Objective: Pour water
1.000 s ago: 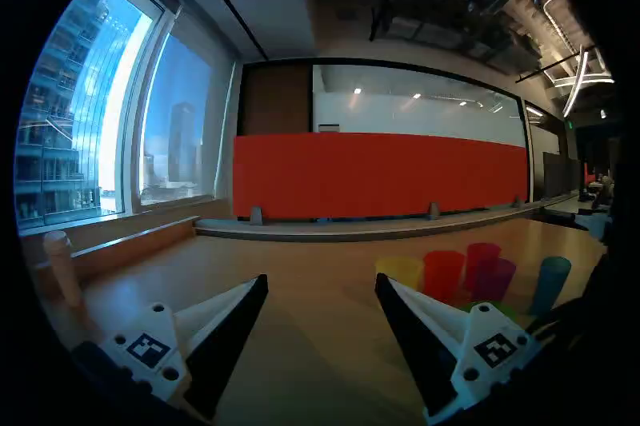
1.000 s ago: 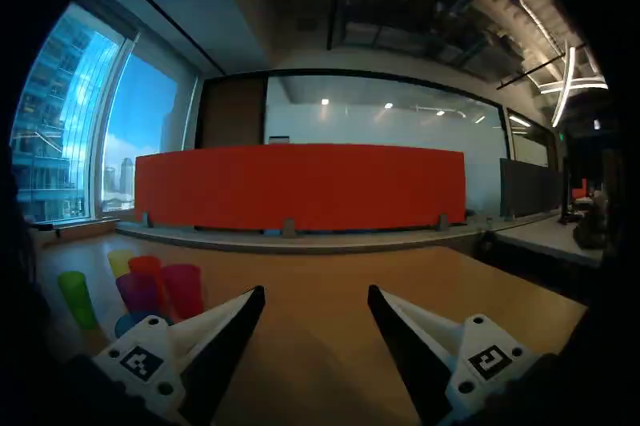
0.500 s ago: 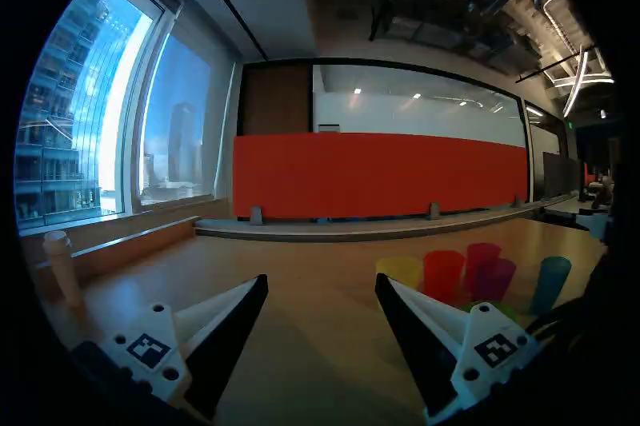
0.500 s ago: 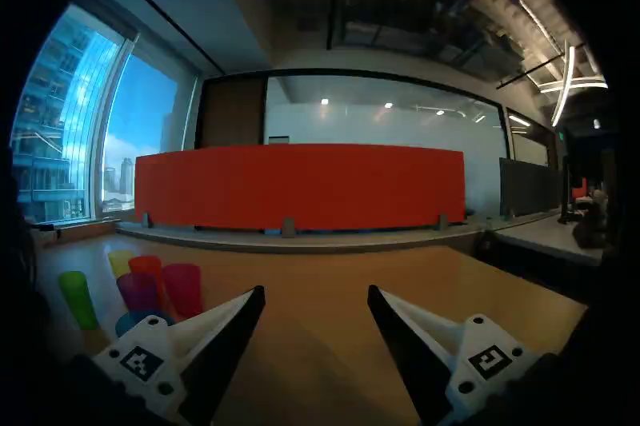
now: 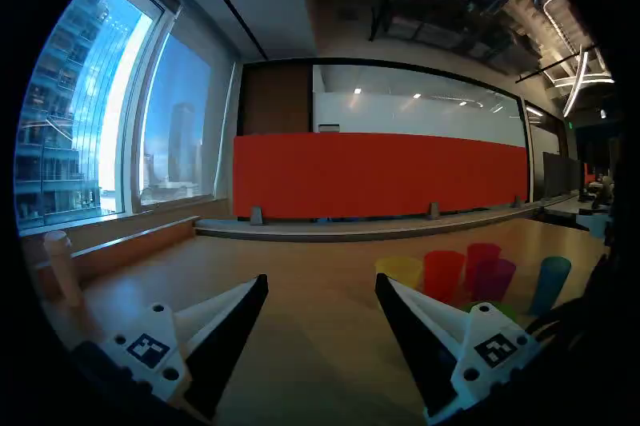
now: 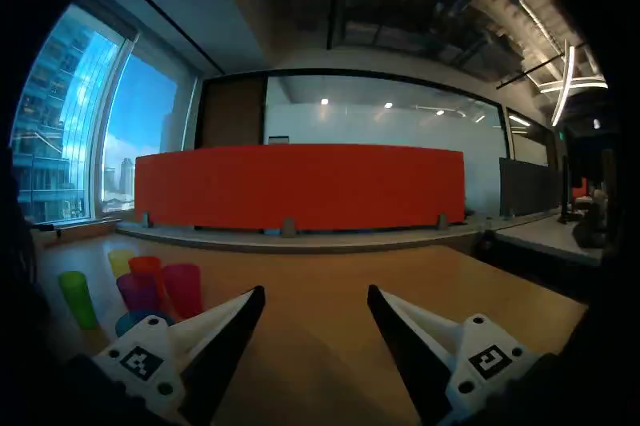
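Ahead of the left gripper, left gripper view: both fingers spread wide, nothing between them, bare light wooden tabletop in the gap. Cluster of translucent plastic cups stands forward and to the right of its right finger, all upright. Yellow plastic cup sits nearest the fingertip, with the orange plastic cup just beside it. Magenta plastic cup is farther back, the purple plastic cup in front of it. Teal plastic cup stands a little apart at the far right. Whether any cup holds water cannot be told. Far to the left, a pale peach upright cylinder stands near the tall window. Long orange-red partition panel runs across the far side of the table.

Right gripper view: right gripper likewise gaping, fingers well apart and gripping nothing, over the tabletop. Cups lie forward and to the left of its left finger. Green plastic cup stands farthest left, apart from the rest. Yellow, orange, magenta and purple cups are bunched together. Teal rim shows low down, close to the finger's base. Partition panel straight ahead.
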